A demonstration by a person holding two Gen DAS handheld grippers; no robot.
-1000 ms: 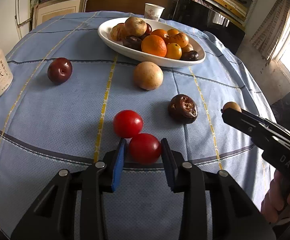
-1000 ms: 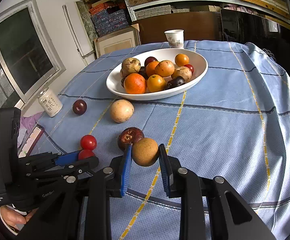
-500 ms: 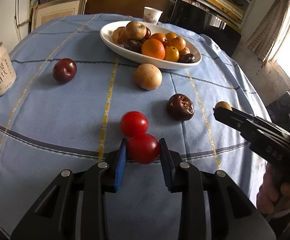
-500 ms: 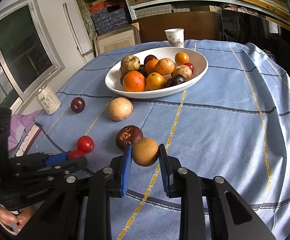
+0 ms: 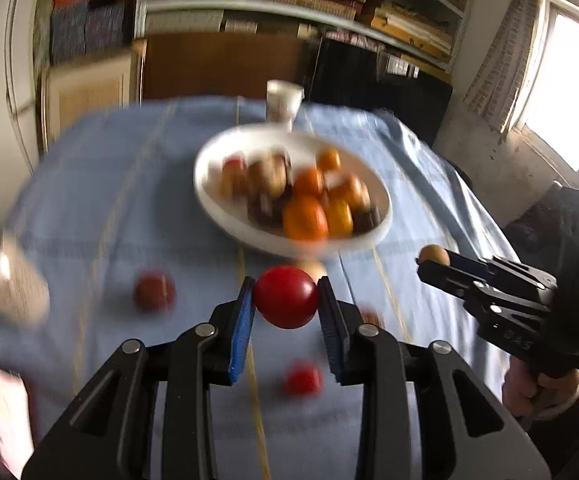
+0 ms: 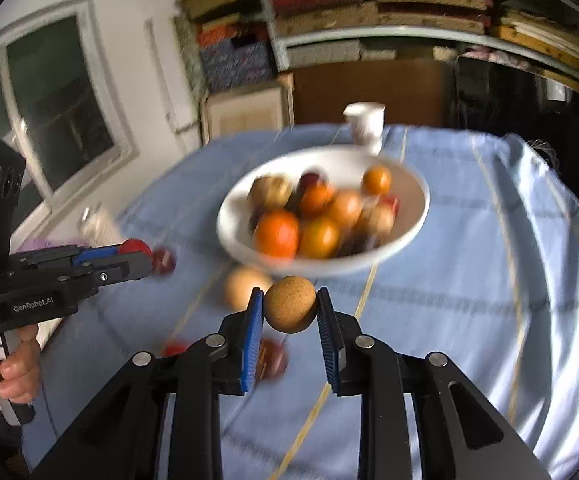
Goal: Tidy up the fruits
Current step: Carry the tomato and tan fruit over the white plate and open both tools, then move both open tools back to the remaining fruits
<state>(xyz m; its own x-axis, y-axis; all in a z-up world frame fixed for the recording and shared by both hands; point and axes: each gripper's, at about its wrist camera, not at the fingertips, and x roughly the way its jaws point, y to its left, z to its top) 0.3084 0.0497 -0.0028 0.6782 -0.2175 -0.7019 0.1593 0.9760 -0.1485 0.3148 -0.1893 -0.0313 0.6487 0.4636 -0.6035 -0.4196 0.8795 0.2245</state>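
Observation:
My left gripper (image 5: 286,312) is shut on a red tomato (image 5: 286,297) and holds it in the air above the blue tablecloth. My right gripper (image 6: 289,316) is shut on a round tan fruit (image 6: 290,309), also lifted off the table. A white oval bowl (image 5: 225,216) full of oranges, apples and dark fruits stands ahead; it also shows in the right wrist view (image 6: 417,208). Each gripper is in the other's view: the right one (image 5: 435,260) at right, the left one (image 6: 135,254) at left. Both views are blurred by motion.
On the cloth lie a second red tomato (image 5: 303,379), a dark red plum (image 5: 155,293), a tan round fruit (image 6: 245,286) and a brown wrinkled fruit (image 6: 273,358). A white paper cup (image 5: 283,100) stands behind the bowl. A jar (image 5: 9,284) stands at the left edge.
Both grippers have lifted their fruits off the table and tilted up toward the bowl. The second tomato and the wrinkled fruit stay on the cloth below.

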